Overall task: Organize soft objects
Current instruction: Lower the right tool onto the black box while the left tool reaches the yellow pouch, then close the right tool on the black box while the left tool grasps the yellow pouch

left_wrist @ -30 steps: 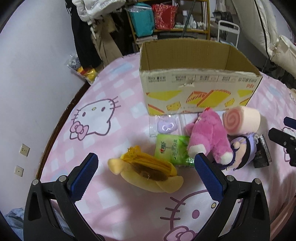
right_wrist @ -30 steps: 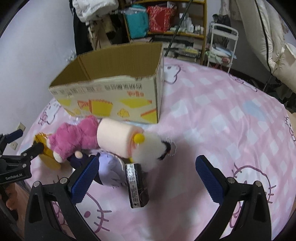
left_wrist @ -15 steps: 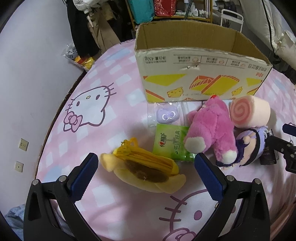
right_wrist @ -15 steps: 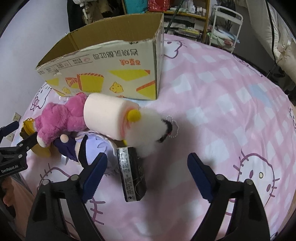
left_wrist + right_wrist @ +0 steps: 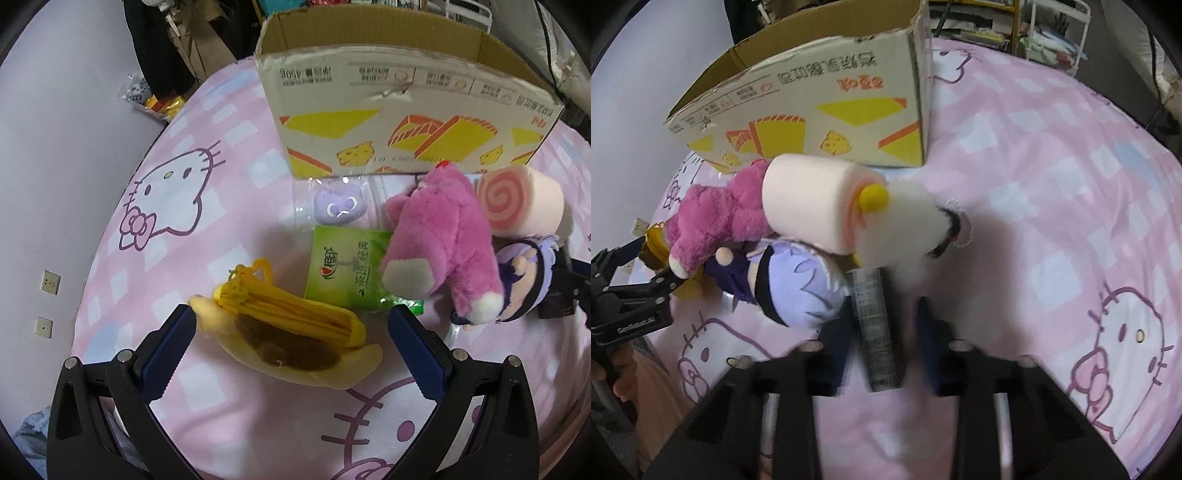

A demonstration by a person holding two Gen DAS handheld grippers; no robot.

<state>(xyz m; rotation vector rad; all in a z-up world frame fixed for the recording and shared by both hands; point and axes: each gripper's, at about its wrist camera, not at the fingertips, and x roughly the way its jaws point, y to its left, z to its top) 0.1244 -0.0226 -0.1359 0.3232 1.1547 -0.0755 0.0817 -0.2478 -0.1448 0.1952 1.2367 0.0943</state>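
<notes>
While toys wait: the right tongs [image 5: 882,325] are closing around the dark box [image 5: 877,325] (blurred).
Left tongs [image 5: 291,332]: apart over the yellow pouch [image 5: 291,332].
Next: lift into the carton [image 5: 406,122].

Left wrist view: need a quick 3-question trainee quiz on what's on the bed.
1. True or false: the pink plush bear is inside the cardboard box.
2. What lies between the open fingers of the left gripper? A) purple doll B) yellow zip pouch C) swirl roll cushion
3. What colour is the packet that the bear's foot overlaps?

Key: 1 false, it lies on the bed in front of the box. 2 B. 3 green.
</notes>
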